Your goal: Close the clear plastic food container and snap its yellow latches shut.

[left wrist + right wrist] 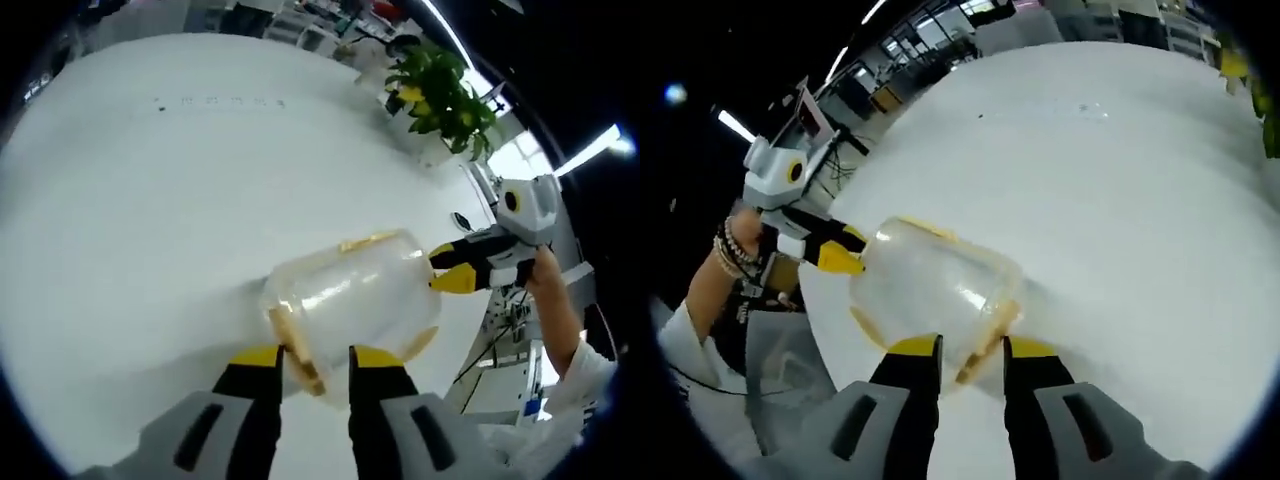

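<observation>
A clear plastic food container (355, 295) lies on the white table (150, 200), with yellow latches on its sides. One latch (298, 352) sits between the jaws of my left gripper (316, 358), which stand apart around it, open. At the container's far end the right gripper (455, 268) touches it with its yellow tips. In the right gripper view the same container (930, 280) lies just ahead. Its near latch (988, 340) is between the parted jaws of my right gripper (973, 348). The left gripper (840, 250) meets the far end.
A potted green plant (440, 95) stands at the table's far edge. A person's hand (548, 290) holds the right gripper; a hand with bracelets (735, 250) holds the left. Beyond the table edge (825, 340) are desks and office furniture.
</observation>
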The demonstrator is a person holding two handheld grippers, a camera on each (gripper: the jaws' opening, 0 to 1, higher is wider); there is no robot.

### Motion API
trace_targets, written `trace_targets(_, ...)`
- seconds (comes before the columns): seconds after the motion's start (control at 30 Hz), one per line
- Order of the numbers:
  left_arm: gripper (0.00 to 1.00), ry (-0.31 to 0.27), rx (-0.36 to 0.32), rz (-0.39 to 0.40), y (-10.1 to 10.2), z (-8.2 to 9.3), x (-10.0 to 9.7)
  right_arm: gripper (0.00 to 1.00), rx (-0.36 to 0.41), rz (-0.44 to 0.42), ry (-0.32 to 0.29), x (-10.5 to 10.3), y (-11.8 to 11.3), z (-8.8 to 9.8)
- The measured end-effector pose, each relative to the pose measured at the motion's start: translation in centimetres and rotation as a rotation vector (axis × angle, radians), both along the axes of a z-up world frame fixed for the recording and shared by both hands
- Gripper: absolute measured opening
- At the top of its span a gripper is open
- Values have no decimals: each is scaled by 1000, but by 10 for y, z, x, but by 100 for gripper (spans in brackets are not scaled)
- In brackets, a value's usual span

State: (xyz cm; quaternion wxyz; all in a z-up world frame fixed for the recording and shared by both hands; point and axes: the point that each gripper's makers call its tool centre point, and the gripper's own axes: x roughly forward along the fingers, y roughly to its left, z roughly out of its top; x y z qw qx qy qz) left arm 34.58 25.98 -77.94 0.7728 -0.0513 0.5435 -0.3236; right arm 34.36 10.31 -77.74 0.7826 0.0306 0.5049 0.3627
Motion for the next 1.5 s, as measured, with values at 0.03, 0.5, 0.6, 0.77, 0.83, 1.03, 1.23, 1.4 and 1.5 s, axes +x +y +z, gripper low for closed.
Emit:
trace_targets(0.03,16,-10,5,4,2,1,1,17,-10,-7,-8,2,-2,1)
trace_targets(0.5,5,-246,-25,15,10,29,25,0,20,-10,-101,17,0,25)
trace_targets(0.6,3,-297,-35,-4,4,37,27,0,40,-9,-90,19,4,26)
trace_targets(0.77,0,-382,-74,-37,-17,45,25,0,59,-3,-104,27,15,27)
trace_targets(0.83,0,-383,-96,-49,-27,46,22,0,66,4,-101,27,20,27)
trace_targets(1.03,0,-420,-110,-110,-52,46,8,0,80,37,-99,28,38,24)
trace_targets(1.23,0,-464,-63,-189,-70,35,3,0,81,66,-94,25,52,20)
trace_targets(1.4,0,-462,-88,-193,-85,29,-2,0,88,98,-84,19,66,17)
trace_targets(1.5,0,-438,-112,-190,-92,23,-7,0,89,115,-83,15,72,17)
